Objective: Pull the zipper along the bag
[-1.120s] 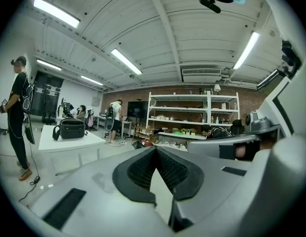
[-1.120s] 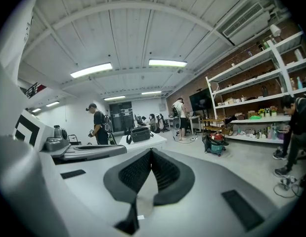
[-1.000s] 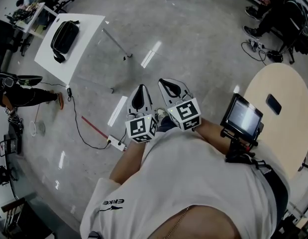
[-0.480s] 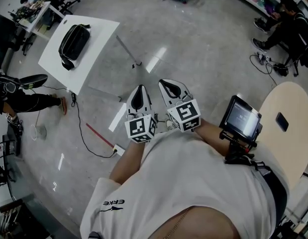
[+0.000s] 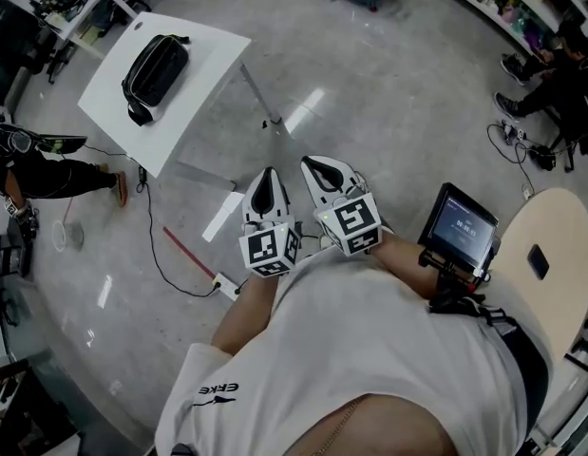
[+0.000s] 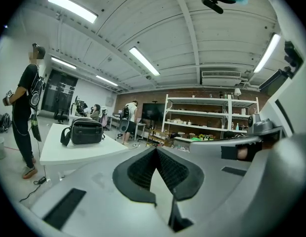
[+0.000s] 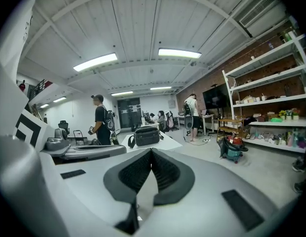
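Approach is judged the step in hand: the bag lies on the far-left bench, well apart from the left gripper and right gripper, whose fingers are clenched on nothing. Next, the zipper must be reached.

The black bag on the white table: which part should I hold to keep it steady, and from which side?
Probably the strap loop that sticks out past one end of the black bag, coming from that end, its left in the left gripper view. The loop stands clear of the body, and gripping it leaves the top free. The zipper pull is too small to see.
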`<state>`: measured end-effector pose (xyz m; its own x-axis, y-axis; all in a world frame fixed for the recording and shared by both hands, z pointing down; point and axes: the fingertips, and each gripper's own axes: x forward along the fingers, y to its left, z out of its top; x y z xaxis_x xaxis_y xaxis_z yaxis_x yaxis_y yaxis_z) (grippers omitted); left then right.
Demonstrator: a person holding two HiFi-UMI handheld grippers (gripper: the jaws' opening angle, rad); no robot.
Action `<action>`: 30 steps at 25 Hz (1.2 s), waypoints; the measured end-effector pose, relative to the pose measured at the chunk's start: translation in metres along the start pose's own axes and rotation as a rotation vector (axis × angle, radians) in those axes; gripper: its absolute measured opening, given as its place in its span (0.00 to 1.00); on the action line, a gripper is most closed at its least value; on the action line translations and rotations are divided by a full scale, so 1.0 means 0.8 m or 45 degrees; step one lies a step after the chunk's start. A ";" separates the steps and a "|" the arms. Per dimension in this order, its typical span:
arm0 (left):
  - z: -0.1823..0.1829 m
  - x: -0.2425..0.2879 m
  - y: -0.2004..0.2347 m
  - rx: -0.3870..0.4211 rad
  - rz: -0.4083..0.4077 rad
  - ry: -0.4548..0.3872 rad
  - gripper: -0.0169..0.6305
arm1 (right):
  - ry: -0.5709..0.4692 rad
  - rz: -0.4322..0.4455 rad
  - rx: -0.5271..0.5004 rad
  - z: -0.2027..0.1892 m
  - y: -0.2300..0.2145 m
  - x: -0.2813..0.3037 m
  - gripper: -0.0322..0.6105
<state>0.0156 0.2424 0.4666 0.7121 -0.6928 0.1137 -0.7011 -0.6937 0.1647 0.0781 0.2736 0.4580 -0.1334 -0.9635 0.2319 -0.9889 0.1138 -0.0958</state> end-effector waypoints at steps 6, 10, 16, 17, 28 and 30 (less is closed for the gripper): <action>0.011 0.051 0.052 -0.012 0.117 -0.019 0.03 | 0.007 0.107 -0.025 0.018 -0.015 0.079 0.06; 0.014 0.041 0.065 -0.004 0.196 -0.040 0.03 | -0.007 0.188 -0.055 0.023 -0.001 0.087 0.06; 0.051 0.137 0.116 -0.019 0.346 -0.057 0.03 | 0.001 0.313 -0.066 0.073 -0.053 0.192 0.06; 0.054 0.146 0.120 -0.022 0.371 -0.058 0.03 | 0.002 0.331 -0.064 0.078 -0.059 0.201 0.06; 0.063 0.223 0.153 -0.037 0.605 -0.034 0.03 | 0.058 0.519 -0.046 0.093 -0.109 0.289 0.06; 0.064 0.228 0.156 -0.036 0.645 -0.031 0.03 | 0.064 0.550 -0.037 0.095 -0.114 0.300 0.06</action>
<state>0.0557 0.0193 0.4576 0.2818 -0.9455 0.1633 -0.9568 -0.2642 0.1212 0.1413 0.0135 0.4492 -0.5377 -0.8130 0.2236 -0.8429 0.5116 -0.1670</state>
